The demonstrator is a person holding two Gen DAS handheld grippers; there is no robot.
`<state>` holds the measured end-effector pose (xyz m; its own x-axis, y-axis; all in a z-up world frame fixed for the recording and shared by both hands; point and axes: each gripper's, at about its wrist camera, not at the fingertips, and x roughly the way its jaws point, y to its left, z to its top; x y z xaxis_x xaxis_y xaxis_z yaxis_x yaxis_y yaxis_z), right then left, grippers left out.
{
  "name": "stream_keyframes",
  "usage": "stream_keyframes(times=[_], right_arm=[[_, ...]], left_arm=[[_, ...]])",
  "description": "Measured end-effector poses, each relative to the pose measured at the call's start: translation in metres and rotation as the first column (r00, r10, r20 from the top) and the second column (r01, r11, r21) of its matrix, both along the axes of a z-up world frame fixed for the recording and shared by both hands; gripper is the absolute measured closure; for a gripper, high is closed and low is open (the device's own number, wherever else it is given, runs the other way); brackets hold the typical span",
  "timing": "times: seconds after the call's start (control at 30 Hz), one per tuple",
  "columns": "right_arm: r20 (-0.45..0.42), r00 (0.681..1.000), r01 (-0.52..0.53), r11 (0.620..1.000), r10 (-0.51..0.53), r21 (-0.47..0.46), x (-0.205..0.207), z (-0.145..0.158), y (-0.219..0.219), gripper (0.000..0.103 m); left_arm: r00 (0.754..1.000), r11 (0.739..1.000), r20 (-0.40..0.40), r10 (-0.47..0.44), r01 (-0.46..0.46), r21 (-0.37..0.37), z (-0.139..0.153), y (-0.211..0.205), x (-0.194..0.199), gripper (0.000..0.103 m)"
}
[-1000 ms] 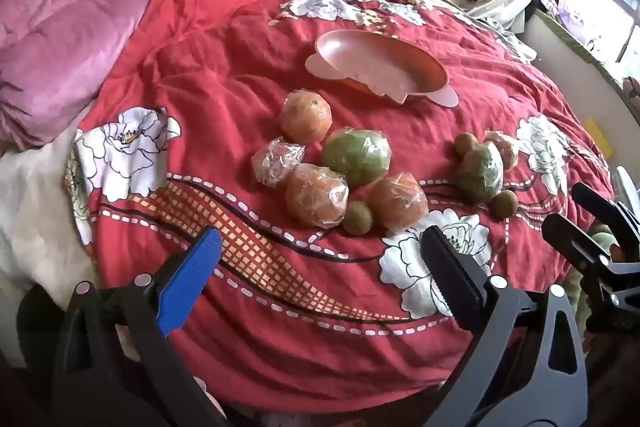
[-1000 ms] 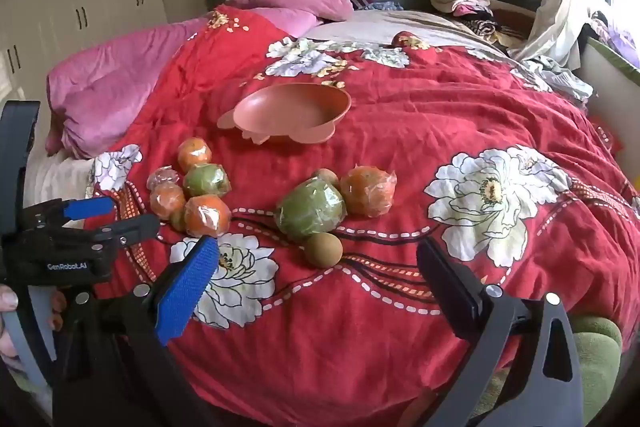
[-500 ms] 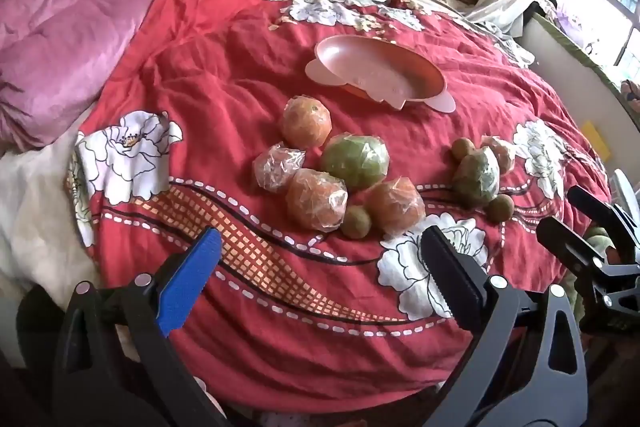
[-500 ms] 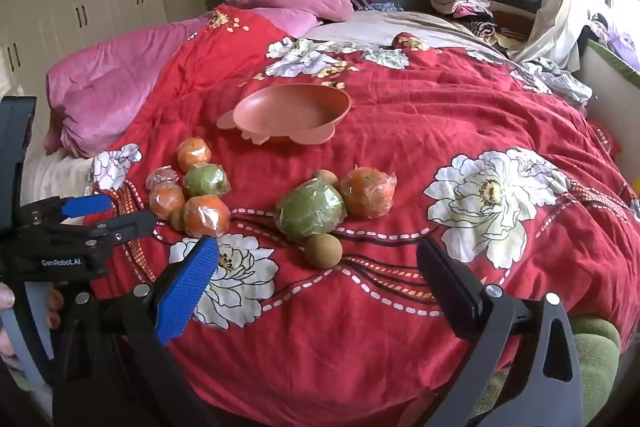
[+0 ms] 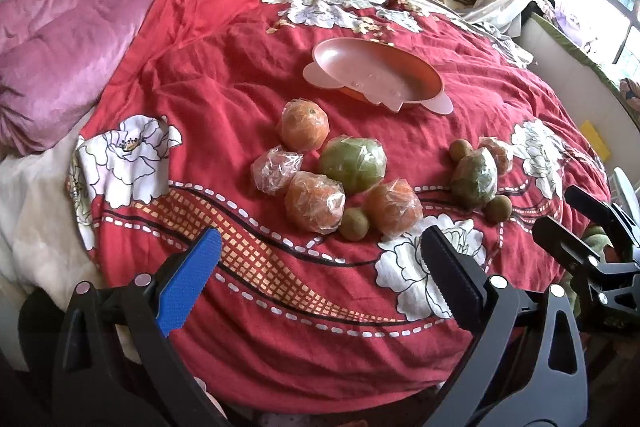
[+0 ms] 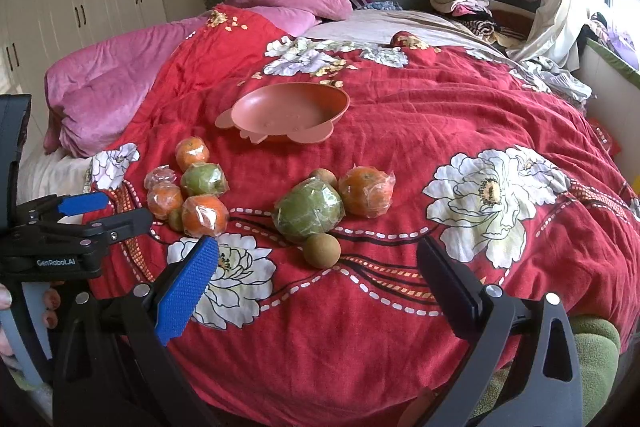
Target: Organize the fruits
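Both tools idle at the bed's near edge: left gripper and right gripper spread wide, holding nothing. Beyond, wrapped fruits lie in two clusters on the red quilt; farther, pink dish sits empty. Recommend gripping lightly: film looks slippery, bedding yields.

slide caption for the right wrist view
Open right hand-held gripper faces wrapped fruit and an empty pink dish on a red quilt.
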<state>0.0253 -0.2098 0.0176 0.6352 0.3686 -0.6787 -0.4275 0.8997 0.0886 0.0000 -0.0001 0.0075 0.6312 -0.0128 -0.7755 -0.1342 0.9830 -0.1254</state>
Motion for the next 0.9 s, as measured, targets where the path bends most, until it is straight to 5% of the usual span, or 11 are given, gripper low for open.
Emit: stream_keyframes(times=[0.9], right_arm=[[-0.003, 1.0, 0.0, 1.0, 0.0, -0.002, 0.0003, -0.002, -0.0004, 0.004]], left_arm=[[1.0, 1.0, 0.005, -0.002, 0.002, 0.001, 0.004, 0.0005, 0.0017, 0.009]])
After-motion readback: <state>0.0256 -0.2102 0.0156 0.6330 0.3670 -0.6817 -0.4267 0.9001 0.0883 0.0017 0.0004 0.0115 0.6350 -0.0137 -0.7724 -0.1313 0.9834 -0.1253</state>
